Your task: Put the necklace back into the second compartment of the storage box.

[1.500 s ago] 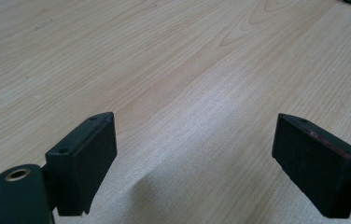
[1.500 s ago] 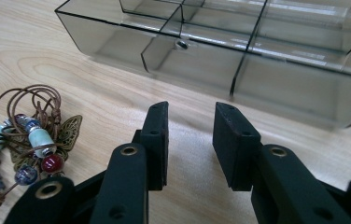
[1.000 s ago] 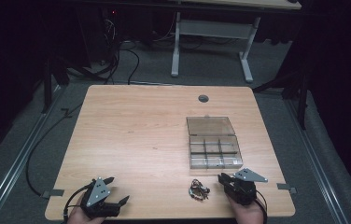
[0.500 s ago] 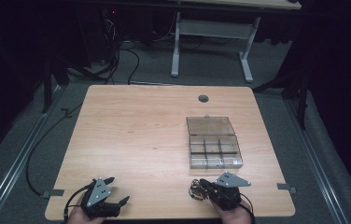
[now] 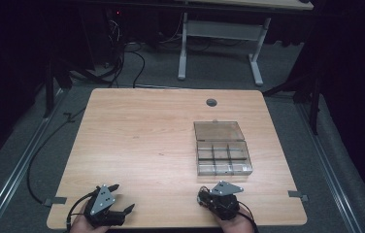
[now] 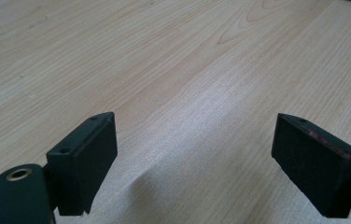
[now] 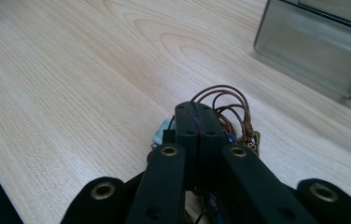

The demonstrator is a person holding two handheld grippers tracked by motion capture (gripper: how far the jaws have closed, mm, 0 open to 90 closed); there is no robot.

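Since one second ago my right gripper [image 5: 204, 198] has slid left along the near edge, onto the small bundle of brown cord [image 7: 222, 100] with beads. Its jaws have just been closing and now stand pressed together; whether any cord sits between them I cannot tell. My left gripper [image 6: 201, 158] stays spread over bare table [image 5: 137, 136]. Far right of the bundle stands the clear compartment box [image 5: 222, 154]. I can read no writing anywhere.

Light wood-grain bench [image 5: 137, 145] bearing a clear compartment box [image 5: 223, 156] with open lid at right and a beaded cord bracelet [image 7: 225, 109] near its front edge.
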